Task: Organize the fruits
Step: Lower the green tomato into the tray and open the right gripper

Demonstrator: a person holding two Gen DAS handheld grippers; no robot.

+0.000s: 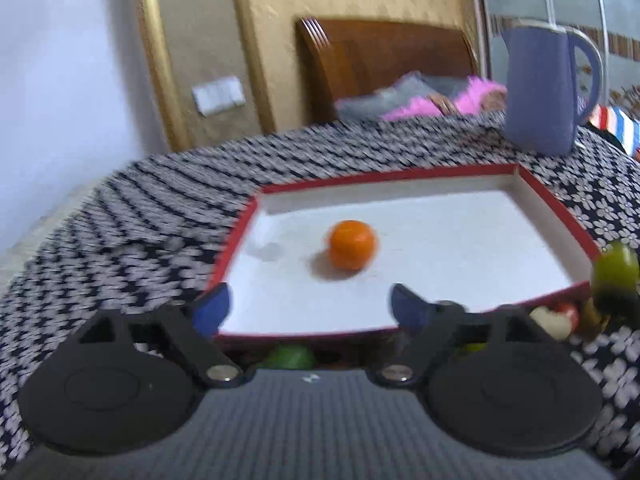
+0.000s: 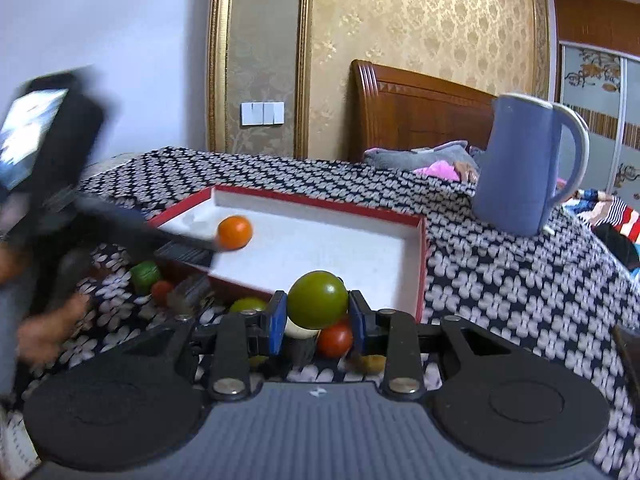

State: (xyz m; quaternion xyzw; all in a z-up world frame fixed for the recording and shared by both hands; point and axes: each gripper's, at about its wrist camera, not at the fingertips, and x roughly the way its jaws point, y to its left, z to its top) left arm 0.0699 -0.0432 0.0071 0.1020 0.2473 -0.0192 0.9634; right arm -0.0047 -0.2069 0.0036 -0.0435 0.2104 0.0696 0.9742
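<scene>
The jaws of the left gripper are standing wide apart with nothing between them, poised over the near rim of the red-edged tray. Ahead of those jaws, roughly on their midline, an orange fruit is lying alone on the tray's white floor, apart from both blue pads. Below and just behind them, a green fruit is peeking out at the tray's near edge.

The jaws of the right gripper are clenching a green fruit between the blue pads, holding it clear above the loose pile. Directly under those jaws a red fruit and a pale one are lying on the patterned cloth of the counter; to their left a yellow-green fruit, a small red one and another green one are sitting beside the tray. The tray's near right corner is lying just beyond the held fruit.

Far ahead and to the right of both pairs of jaws, a blue jug is standing upright on the cloth, well apart from the tray
</scene>
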